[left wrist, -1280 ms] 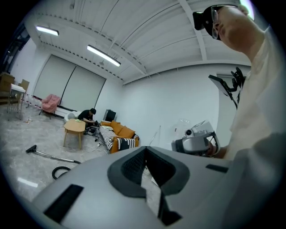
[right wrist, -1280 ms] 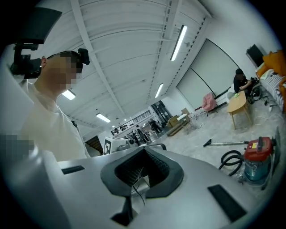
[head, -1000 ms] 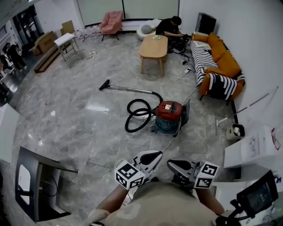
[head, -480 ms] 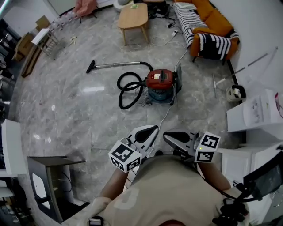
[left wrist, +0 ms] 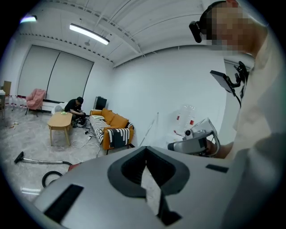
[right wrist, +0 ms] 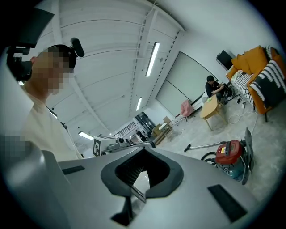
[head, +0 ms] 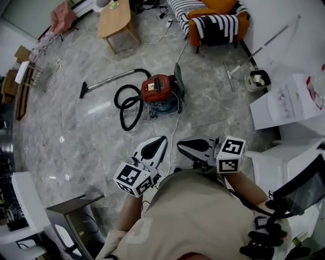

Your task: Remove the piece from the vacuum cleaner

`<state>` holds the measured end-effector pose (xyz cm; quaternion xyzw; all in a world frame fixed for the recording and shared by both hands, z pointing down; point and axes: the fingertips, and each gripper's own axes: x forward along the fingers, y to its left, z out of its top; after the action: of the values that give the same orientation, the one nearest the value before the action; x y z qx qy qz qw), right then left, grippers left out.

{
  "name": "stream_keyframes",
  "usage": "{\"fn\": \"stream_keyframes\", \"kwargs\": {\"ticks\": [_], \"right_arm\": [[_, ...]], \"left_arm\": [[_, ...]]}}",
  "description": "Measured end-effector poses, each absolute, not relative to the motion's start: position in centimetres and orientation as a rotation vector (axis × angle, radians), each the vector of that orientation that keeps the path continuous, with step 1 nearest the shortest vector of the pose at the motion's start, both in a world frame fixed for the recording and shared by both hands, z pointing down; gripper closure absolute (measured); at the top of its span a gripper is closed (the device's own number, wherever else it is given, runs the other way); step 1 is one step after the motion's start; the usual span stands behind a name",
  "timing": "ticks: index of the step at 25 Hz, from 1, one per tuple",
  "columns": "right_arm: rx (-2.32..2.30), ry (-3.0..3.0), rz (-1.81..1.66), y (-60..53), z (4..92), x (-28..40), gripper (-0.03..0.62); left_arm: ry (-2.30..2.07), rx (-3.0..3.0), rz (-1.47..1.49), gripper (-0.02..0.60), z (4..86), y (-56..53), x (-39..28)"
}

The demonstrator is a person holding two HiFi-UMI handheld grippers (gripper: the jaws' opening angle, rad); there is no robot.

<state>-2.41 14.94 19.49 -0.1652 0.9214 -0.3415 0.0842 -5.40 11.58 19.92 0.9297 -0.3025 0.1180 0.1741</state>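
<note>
While both grippers are held out before the person's beige-clad chest, low in the head view, the task's thing stands well apart from them on the grey marble-patterned floor (head: 76,132).

- Red canister vacuum cleaner (head: 158,90), teal-grey base: upright on the floor, between the grippers and the sofa. A dark flat panel (head: 178,81) stands on edge at its right side.
- Black ribbed hose (head: 124,109): coiled in one loop on the floor just left of the canister.
- Slim metal wand (head: 109,81): lying flat, its long axis slanting from lower left to upper right of the head view. The black floor nozzle (head: 83,94) at its left end points away from the canister; the other end meets the hose above the canister's left side.
- White power cord (head: 175,129): trailing from the canister down the floor towards the person.
- Left gripper (head: 161,140), grey and black: jaws pressed together, nothing between them, tips aimed up the view towards the canister.
- Right gripper (head: 182,146), same make: jaws likewise closed and empty, tip turned leftward, near the left gripper's tip but apart from it.
- Surroundings: light wooden coffee table (head: 114,18); orange sofa (head: 213,10) with a black-and-white striped throw (head: 216,23); pink armchair (head: 61,15); white cartons (head: 277,109) at the right; a person in dark clothing (right wrist: 214,88) crouched beyond the table.
</note>
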Motion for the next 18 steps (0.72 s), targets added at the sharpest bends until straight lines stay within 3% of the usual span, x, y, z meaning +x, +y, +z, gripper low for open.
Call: {"fn": "stream_keyframes", "kwargs": {"ticks": [8,18], "right_arm": [[-0.457,2.735,-1.063,11.1,19.8,4.1,0.592],[-0.448,2.714,-1.124,8.4,20.9,6.4,0.592]], "left_arm": [[-0.877,2.637,0.406,0.578,19.6,8.2,1.6],[-0.931,2.623,0.458,0.578,20.1,4.8,2.9]]}}
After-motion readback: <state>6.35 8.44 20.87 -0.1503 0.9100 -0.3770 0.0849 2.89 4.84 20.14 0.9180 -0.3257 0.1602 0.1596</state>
